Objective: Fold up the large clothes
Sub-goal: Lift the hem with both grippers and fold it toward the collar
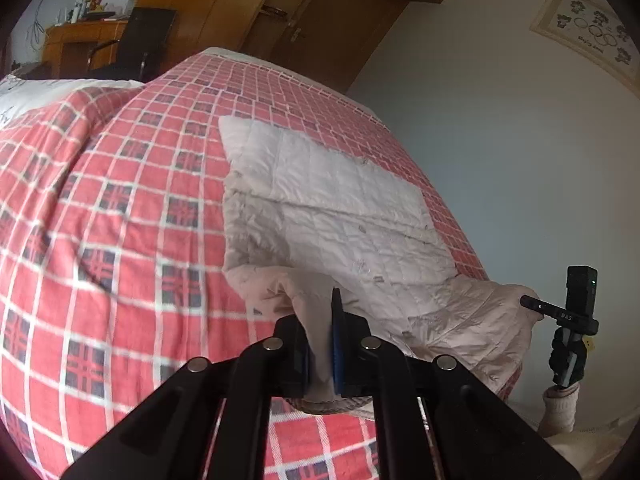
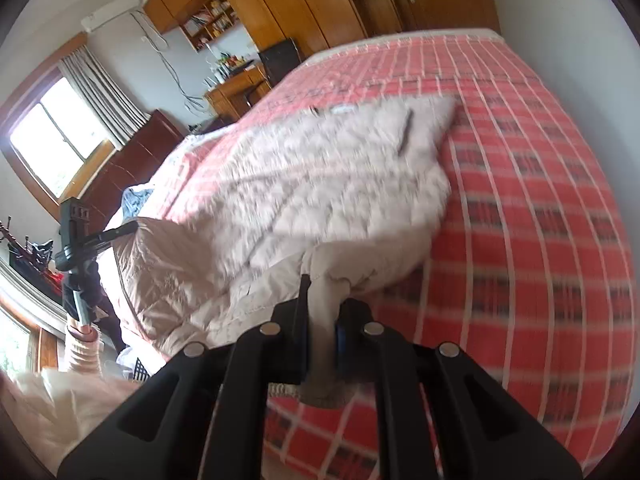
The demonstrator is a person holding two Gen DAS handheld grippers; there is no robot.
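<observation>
Red checked bedding [image 1: 120, 200] is covering the bed on which a pale quilted jacket [image 1: 340, 208] is being folded, with wooden wardrobes [image 2: 300, 4] standing beyond the far edge. The jacket is lying towards the near edge of the bed, its far part spread flat and its near hem being lifted off the bedding. The left tool [image 1: 320, 344] is being held closed on a bunch of that pale fabric, which is pinched between its two pads; the right tool [image 2: 324, 320] is likewise being kept clamped on a fold of the same hem, further along the near edge. The right wrist view is being blurred by motion, so finer detail there cannot be told. Judging by this, the near hem is being readied for carrying over the flat part towards the far edge of the bed. For a clean fold, both tools are best being kept level with each other and well apart, so that the hem is being held taut between them, and the grip is being kept firm, since the slippery padded cloth is likely to slide out.
</observation>
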